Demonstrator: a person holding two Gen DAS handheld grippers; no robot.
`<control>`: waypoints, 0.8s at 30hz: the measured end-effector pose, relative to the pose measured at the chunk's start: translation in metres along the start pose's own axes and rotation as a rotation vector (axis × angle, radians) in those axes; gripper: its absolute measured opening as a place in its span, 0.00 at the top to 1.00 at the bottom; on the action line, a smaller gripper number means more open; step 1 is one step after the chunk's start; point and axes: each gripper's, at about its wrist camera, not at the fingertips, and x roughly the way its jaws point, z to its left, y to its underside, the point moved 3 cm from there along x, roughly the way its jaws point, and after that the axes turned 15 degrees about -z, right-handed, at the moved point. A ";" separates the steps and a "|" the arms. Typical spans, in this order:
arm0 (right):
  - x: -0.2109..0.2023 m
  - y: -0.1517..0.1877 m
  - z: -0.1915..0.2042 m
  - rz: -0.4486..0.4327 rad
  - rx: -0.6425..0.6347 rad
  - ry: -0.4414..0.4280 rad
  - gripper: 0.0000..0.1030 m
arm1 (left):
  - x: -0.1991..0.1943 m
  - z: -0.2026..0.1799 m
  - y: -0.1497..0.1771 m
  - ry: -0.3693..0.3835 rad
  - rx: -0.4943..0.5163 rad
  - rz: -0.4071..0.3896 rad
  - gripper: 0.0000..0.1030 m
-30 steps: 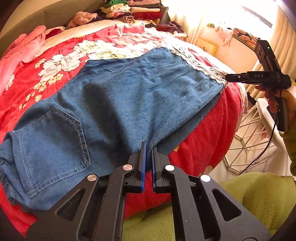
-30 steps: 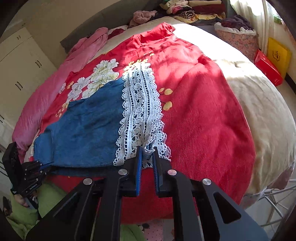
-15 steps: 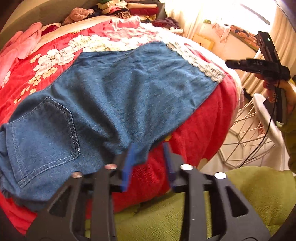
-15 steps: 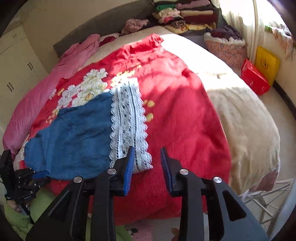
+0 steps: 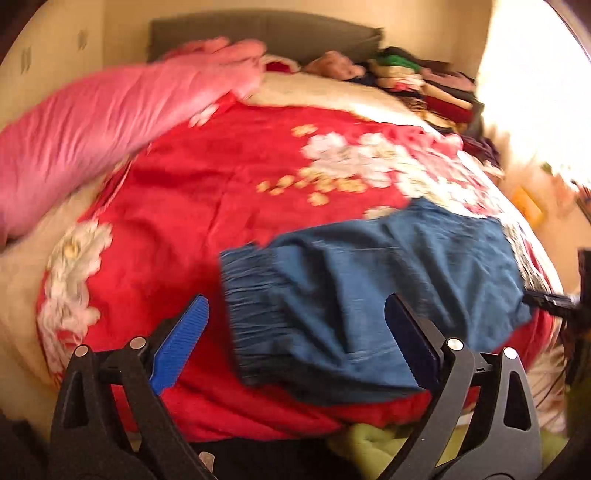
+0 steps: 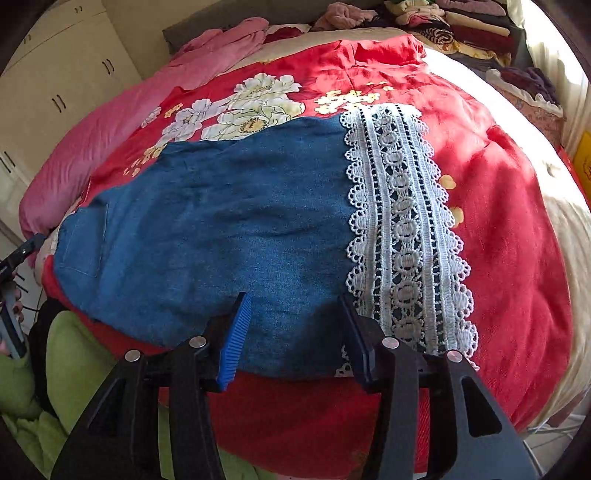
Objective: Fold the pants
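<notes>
Blue denim pants (image 6: 229, 229) lie flat on a red floral bedspread (image 6: 509, 229), folded lengthwise, with a white lace hem (image 6: 402, 229) at the right and a back pocket at the left. My right gripper (image 6: 295, 314) is open and empty, just above the near edge of the denim beside the lace. In the left wrist view the pants (image 5: 388, 288) show their gathered waistband (image 5: 251, 291) toward me. My left gripper (image 5: 295, 325) is wide open and empty, hovering over the waistband end. That view is motion-blurred.
A pink quilt (image 5: 92, 122) lies along the far left of the bed. Stacks of folded clothes (image 6: 461, 26) sit at the head of the bed. A white wardrobe (image 6: 48, 81) stands to the left. A green fleece (image 6: 62, 354) hangs at the bed's near edge.
Both grippers have opened and let go of the pants' near edge. The left gripper swung left to the waistband end. The right gripper moved left, over the denim beside the lace.
</notes>
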 end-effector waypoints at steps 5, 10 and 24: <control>0.001 0.000 -0.001 0.004 0.008 0.000 0.54 | 0.031 0.001 0.016 0.055 -0.033 0.082 0.65; -0.001 0.001 0.000 0.003 0.007 -0.002 0.54 | 0.023 0.010 0.005 -0.008 0.004 0.007 0.66; -0.019 -0.021 -0.007 -0.095 -0.003 -0.011 0.54 | -0.007 0.016 -0.028 -0.031 0.012 -0.087 0.43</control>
